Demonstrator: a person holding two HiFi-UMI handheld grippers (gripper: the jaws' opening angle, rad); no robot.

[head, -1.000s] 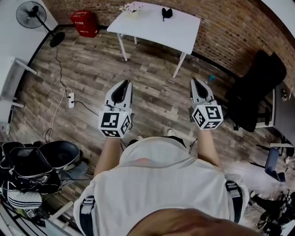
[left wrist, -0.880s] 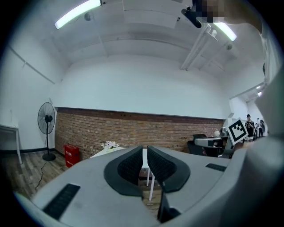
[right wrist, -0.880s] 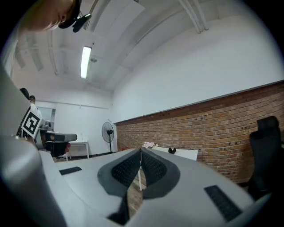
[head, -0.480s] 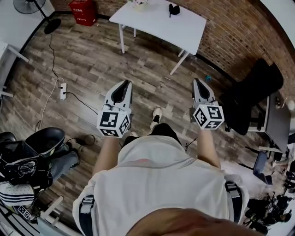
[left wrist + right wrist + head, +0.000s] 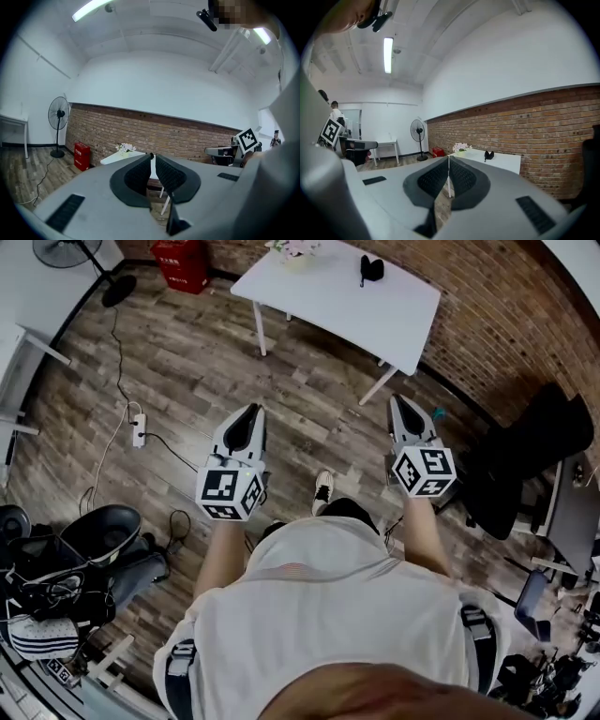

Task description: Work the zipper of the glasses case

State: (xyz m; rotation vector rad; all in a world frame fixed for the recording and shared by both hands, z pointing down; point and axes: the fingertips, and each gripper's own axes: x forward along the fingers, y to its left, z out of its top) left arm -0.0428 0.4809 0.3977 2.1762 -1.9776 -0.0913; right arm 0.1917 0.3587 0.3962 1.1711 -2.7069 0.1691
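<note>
Far left, a standing fan (image 5: 70, 251) sits in the corner with a red box (image 5: 183, 261) beside it against the brick wall (image 5: 487, 296), and a power strip (image 5: 139, 430) lies on the plank floor (image 5: 187, 352), its cable trailing towards a heap of dark bags (image 5: 56, 587) down in the lower corner. Now the left gripper (image 5: 251, 409), held out in front of the person at waist height above the floor: its own view shows the left gripper (image 5: 152, 155) with the jaws clenched, tips meeting, nothing between them. Across the middle, a shoe (image 5: 323, 488) pokes out below, and well ahead stands the white table (image 5: 328, 296), flowers (image 5: 295, 249) at its left end. And there is the glasses case (image 5: 371, 269), small and black, on the tabletop near the far edge, well apart from both grippers. On to the right gripper (image 5: 401, 399), level with its partner, pointing at the table; in its own view the right gripper (image 5: 448, 157) has the jaws pressed flat together, empty, with the glasses case (image 5: 489, 154) visible beyond on the table. Far right, a black chair (image 5: 534, 460) by the wall.
</note>
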